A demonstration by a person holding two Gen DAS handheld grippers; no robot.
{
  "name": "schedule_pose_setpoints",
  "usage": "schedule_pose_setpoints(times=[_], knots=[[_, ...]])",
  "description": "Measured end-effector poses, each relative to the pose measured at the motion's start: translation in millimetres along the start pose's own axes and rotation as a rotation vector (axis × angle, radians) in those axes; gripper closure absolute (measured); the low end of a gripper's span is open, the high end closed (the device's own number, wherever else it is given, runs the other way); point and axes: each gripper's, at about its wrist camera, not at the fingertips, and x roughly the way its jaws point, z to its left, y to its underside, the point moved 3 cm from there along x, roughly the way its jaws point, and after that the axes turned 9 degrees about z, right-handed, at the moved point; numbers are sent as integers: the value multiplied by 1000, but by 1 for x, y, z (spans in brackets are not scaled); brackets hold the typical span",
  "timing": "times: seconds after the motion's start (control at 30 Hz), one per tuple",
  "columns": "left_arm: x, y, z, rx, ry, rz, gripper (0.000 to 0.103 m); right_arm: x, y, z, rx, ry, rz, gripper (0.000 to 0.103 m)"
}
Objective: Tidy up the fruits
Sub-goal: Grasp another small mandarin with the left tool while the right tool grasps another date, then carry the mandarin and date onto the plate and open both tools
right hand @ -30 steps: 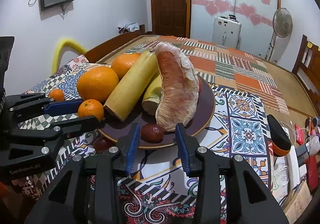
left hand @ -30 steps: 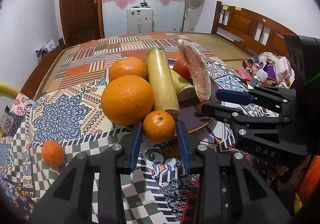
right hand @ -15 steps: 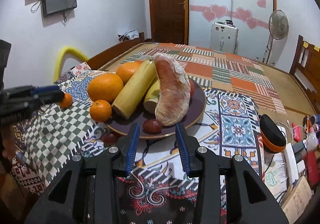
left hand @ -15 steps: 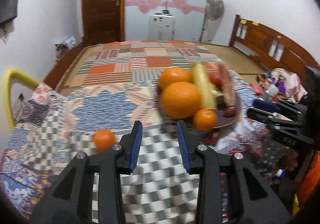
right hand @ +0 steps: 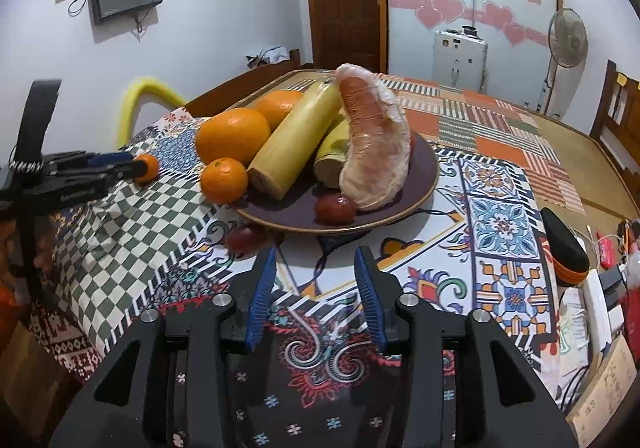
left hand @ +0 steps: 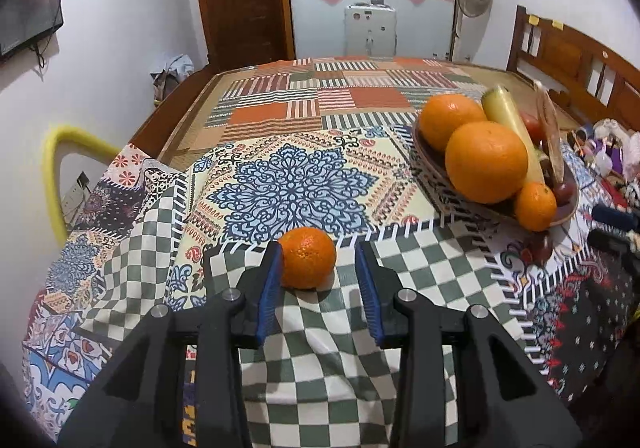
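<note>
Blue-padded fingers (left hand: 269, 288) of the left gripper (left hand: 318, 284) stand apart around a small mandarin (left hand: 307, 262) that sits on the green-and-white checked part of the patchwork cloth (left hand: 288, 176). The left pad is right against the fruit's side, while the other pad is clear of it with a gap showing — the grip is not closed on it.

The right gripper (right hand: 316, 290) has its jaws apart with nothing between them; they have just been opening. It hovers over the patterned cloth just in front of a dark plate (right hand: 424, 184).

The plate holds two large oranges (right hand: 233, 135), a second mandarin (right hand: 224, 180) at its near-left rim, a long yellow stalk (right hand: 298, 140), a plastic-wrapped pomelo segment (right hand: 376, 144) leaning upright, and a small dark red fruit (right hand: 335, 208). Another small reddish fruit (right hand: 244, 239) lies on the cloth just off the plate's near edge.

The loose mandarin lies well apart from the plate, to its left.
</note>
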Motion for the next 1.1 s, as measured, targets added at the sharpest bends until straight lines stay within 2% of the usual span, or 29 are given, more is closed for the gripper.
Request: schedule_pose_setpoints(times=[0.17, 0.23, 0.3, 0.5, 0.63, 0.77, 0.9, 1.0, 1.1], knots=[[6, -3, 8, -21, 5, 11, 65, -1, 1, 8, -17, -13, -2, 63], [11, -5, 8, -16, 2, 19, 56, 0, -1, 12, -19, -27, -3, 63], [13, -6, 8, -19, -6, 12, 55, 1, -1, 15, -19, -37, -2, 63], [22, -2, 4, 1, 24, 57, 56, 10, -6, 27, -33, -58, 11, 63], [18, 0, 4, 6, 29, 44, 66, 19, -11, 32, -34, -79, 36, 63], [8, 4, 7, -10, 70, 22, 66, 28, -15, 36, -28, -101, 65, 63], [-4, 9, 7, -5, 90, -1, 66, 35, -17, 39, -25, -87, 79, 64], [-13, 13, 3, 4, 106, -16, 66, 37, -18, 42, -34, -55, 90, 72], [-23, 17, -4, 17, 124, -36, 66, 39, -20, 44, -43, -21, 99, 72]])
